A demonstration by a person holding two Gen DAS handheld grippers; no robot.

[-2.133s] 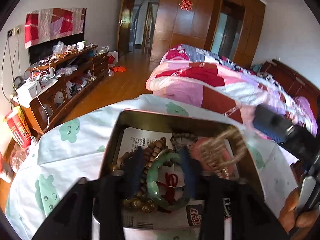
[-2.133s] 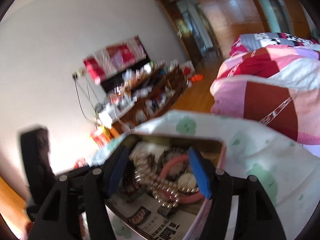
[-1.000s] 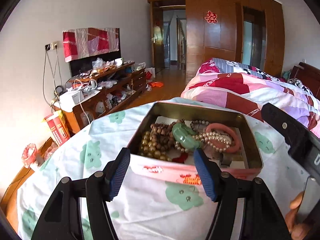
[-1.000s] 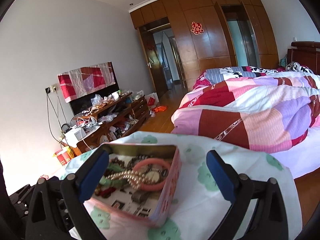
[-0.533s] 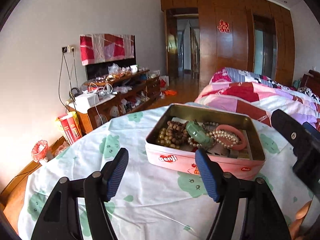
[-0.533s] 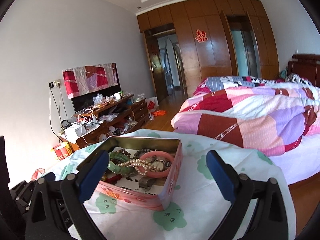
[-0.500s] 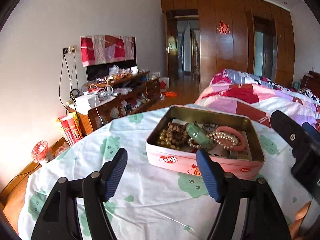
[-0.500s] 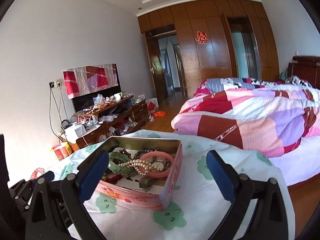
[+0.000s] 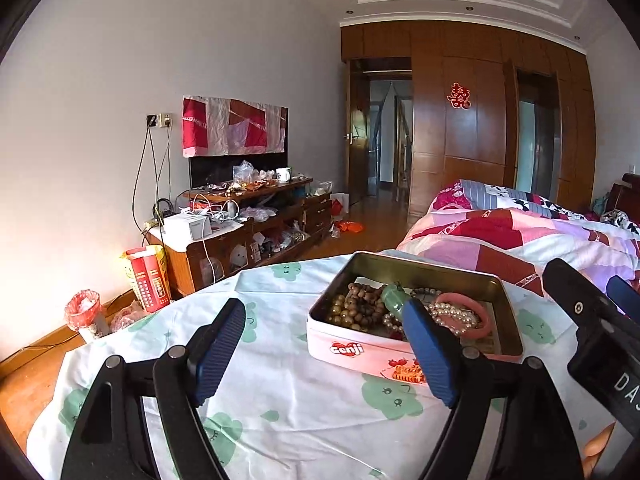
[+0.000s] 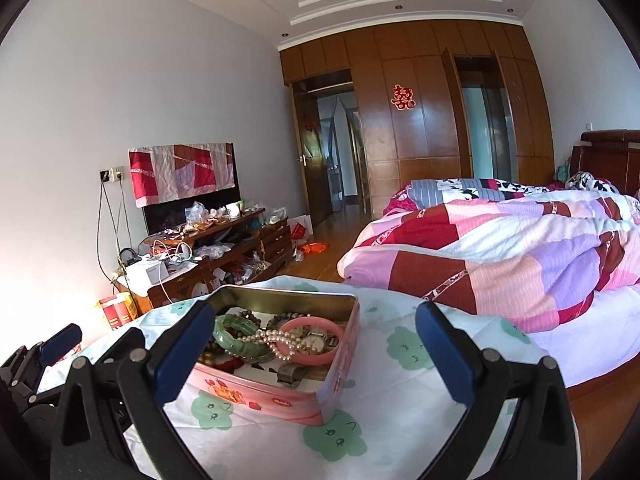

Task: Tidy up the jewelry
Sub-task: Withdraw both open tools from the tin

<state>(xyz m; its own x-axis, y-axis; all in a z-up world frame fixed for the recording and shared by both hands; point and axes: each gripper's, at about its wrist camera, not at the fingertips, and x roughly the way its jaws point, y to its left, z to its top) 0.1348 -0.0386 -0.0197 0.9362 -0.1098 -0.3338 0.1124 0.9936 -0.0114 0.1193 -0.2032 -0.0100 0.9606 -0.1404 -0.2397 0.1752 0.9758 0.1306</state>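
A pink open tin stands on the table, filled with jewelry. Inside lie brown wooden beads, a green bangle, a pearl string and a pink bangle. My left gripper hovers short of the tin, jaws still opening, nothing between them. My right gripper stands wide open, its left finger near the tin's left side. The tin lies between the fingers but untouched.
The table wears a white cloth with green cloud prints. A bed with a pink and red quilt lies to the right. A cluttered wooden cabinet lines the left wall, with a red box on the floor.
Both grippers let go of the jewelry and drew back from the tin. The left jaws spread wider. The views rose from the tin's inside to the whole table and room.
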